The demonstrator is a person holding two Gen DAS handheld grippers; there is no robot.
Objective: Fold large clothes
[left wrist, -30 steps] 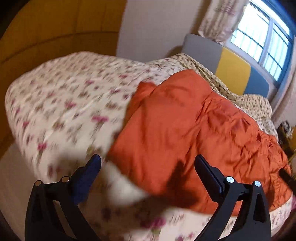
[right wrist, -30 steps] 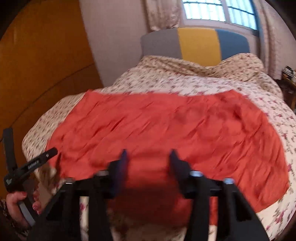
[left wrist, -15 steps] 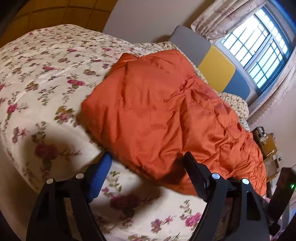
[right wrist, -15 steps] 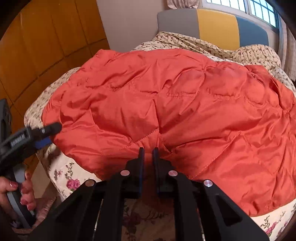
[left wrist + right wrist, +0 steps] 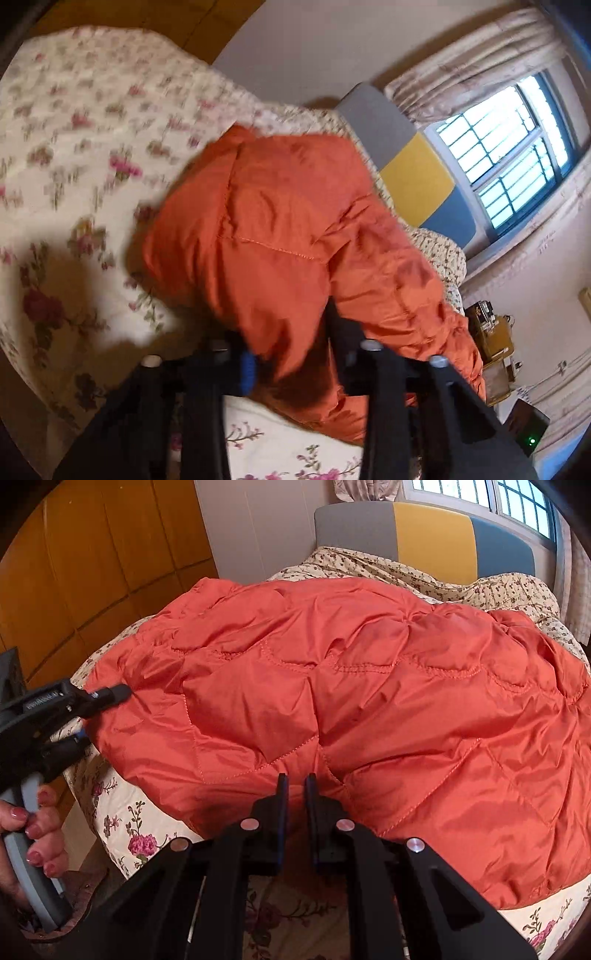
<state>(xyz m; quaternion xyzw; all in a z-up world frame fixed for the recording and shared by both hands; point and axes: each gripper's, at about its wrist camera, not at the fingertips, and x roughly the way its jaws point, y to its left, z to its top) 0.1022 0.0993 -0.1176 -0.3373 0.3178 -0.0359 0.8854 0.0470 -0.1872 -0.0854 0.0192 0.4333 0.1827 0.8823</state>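
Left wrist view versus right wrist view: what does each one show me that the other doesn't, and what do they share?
Only the left wrist view shows the wooden side table beside the bed and the dark device with a green light.

Only the right wrist view shows the person's hand on the handle, the left gripper seen from outside at the jacket's corner, and the wooden wall panels.

Both show the orange quilted jacket on the floral bedspread, the headboard and the window.

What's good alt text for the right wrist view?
The right claw pinches the near edge of an orange quilted coat spread on a floral bedspread. At left, the left claw grips the coat's corner.
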